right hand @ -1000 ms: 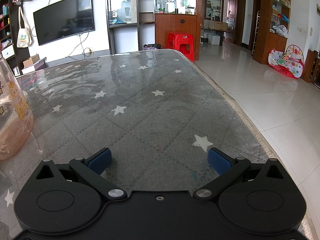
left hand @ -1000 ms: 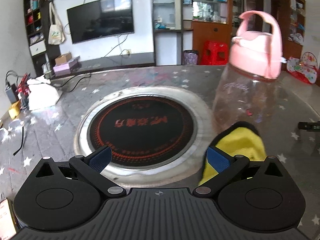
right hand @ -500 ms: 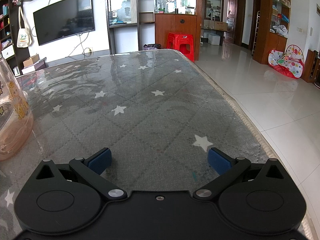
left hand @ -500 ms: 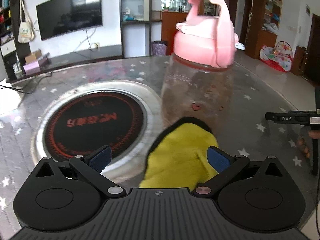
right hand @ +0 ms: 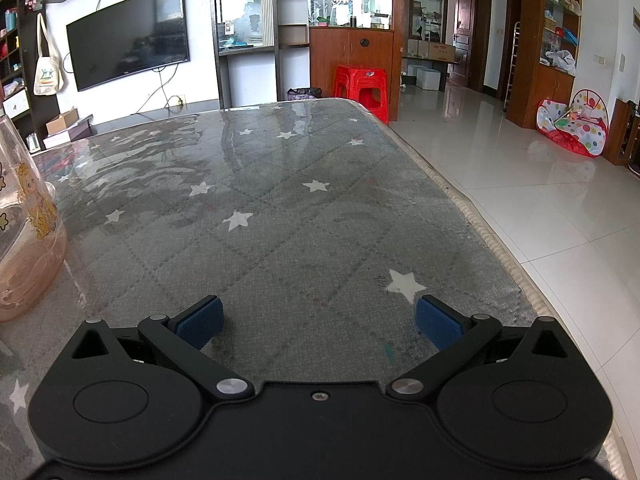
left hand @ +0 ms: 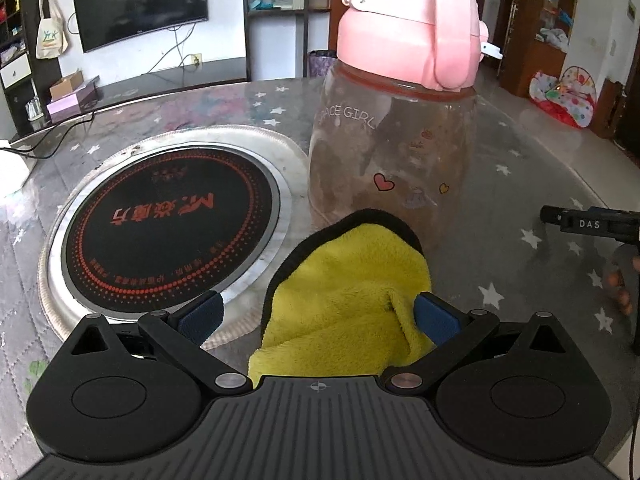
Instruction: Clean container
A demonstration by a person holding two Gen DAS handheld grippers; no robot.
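Note:
A clear plastic bottle (left hand: 392, 168) with a pink lid (left hand: 412, 32) stands upright on the table, straight ahead of my left gripper (left hand: 318, 316). A yellow cloth (left hand: 348, 300) with a black edge lies on the table in front of the bottle, between my open left jaws; the right pad (left hand: 434, 320) touches its fold. In the right wrist view the bottle's base (right hand: 24, 248) shows at the far left edge. My right gripper (right hand: 318, 318) is open and empty, low over the table.
A round induction hob (left hand: 168, 224) is set into the grey star-patterned table (right hand: 280, 208), left of the bottle. The table's right edge (right hand: 480, 232) drops to a tiled floor. The other gripper's tip (left hand: 592, 222) shows at the right.
My left gripper has swung right and closer, so the cloth now lies between its jaws and the bottle looms larger. The right gripper has not moved.

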